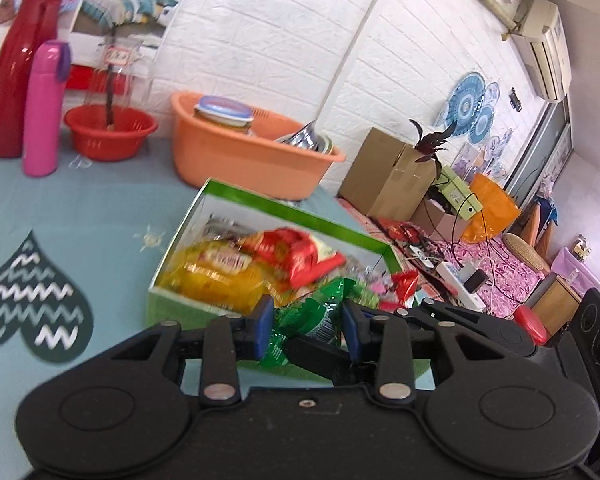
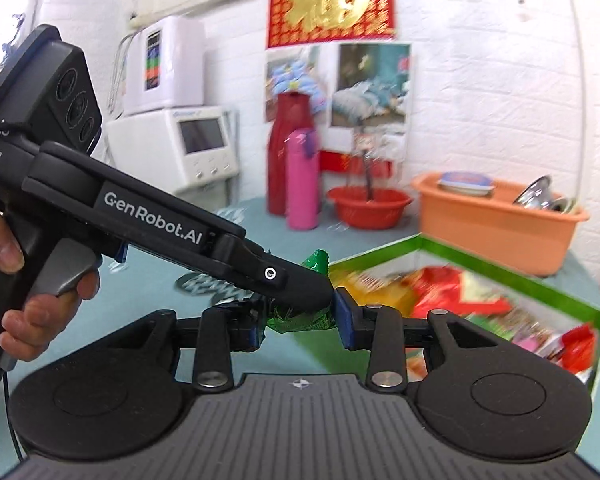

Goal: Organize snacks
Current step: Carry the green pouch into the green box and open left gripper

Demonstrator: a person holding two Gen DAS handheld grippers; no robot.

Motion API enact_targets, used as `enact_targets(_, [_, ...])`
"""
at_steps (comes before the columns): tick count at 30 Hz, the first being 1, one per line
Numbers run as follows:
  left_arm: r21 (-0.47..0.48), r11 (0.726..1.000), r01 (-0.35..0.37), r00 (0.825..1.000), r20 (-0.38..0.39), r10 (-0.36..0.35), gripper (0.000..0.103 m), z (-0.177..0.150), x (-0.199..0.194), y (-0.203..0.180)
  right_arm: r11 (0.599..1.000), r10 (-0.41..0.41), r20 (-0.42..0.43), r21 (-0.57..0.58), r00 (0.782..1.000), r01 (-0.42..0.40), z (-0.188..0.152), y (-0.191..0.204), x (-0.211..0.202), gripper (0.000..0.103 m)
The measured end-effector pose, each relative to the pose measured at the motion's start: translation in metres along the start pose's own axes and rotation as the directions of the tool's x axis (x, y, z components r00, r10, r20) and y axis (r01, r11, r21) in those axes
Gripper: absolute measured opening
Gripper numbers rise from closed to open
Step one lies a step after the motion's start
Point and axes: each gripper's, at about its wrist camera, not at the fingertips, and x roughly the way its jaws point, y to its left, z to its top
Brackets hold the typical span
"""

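white brick wall behind, teal tablecloth on the table w/ a green box of snacks on it, orange tub and red bowl further back by a pink bottle.

both tools are clenched on one green snack packet. left gripper has its blue pads either side of the packet, pressing the crinkled film. right gripper grips the same packet from the other side, pads against it. packet is off the table, hanging between the two tools just at the near edge of the box, not in it yet.

key relation: box lies ahead of the left gripper and ahead-right of the right one, touching distance from the packet. packet's long axis can't be told for sure, too crumpled and covered. box opening faces up, already holds yellow and red packets, so free space looks to be at the near end. neither hand is clearly nearer the box; prob. one must let go before the packet goes in.

left wrist view shows the box contents and the right tool's finger crossing under the packet. right wrist view alone shows the person's hand on the left tool's trigger grip and that tool's body slanting down onto the packet.
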Motion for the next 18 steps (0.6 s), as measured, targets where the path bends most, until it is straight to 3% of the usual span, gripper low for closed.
enact_targets(4, [0.040,0.999,0.001,1.000,0.027,-0.002,0.076,0.017,0.019,-0.006,0.999,-0.044,0.026,-0.002,0.999,0.044,0.009,-0.015,0.007,0.061])
enact_targets(12, [-0.006,1.000,-0.002,0.999,0.044,0.002,0.078,0.043,0.058,0.021,0.997,-0.071,0.015,-0.015,0.997,0.071,0.025,-0.046,0.044,0.061])
enact_targets(14, [-0.018,1.000,-0.008,0.999,0.041,0.009,0.083,0.045,0.066,0.027,0.996,-0.086,0.001,-0.016,0.996,0.086,0.026,-0.048,0.053,0.063])
enact_targets(15, [-0.031,0.999,-0.018,0.999,0.041,0.020,0.102,0.046,0.069,0.030,0.995,-0.101,-0.003,-0.023,0.995,0.101,0.026,-0.049,0.057,0.064])
enact_targets(16, [-0.048,0.998,-0.038,0.998,0.047,0.040,0.103,0.045,0.070,0.033,0.992,-0.119,-0.015,-0.034,0.993,0.118,0.025,-0.049,0.062,0.069])
enact_targets(17, [-0.062,0.996,-0.062,0.996,0.061,0.065,0.103,0.044,0.070,0.035,0.989,-0.140,-0.043,-0.050,0.989,0.138,0.024,-0.048,0.069,0.088])
enact_targets(18, [-0.073,0.993,-0.093,0.991,0.085,0.099,0.103,0.042,0.067,0.037,0.987,-0.156,-0.068,-0.061,0.985,0.152,0.023,-0.048,0.072,0.099])
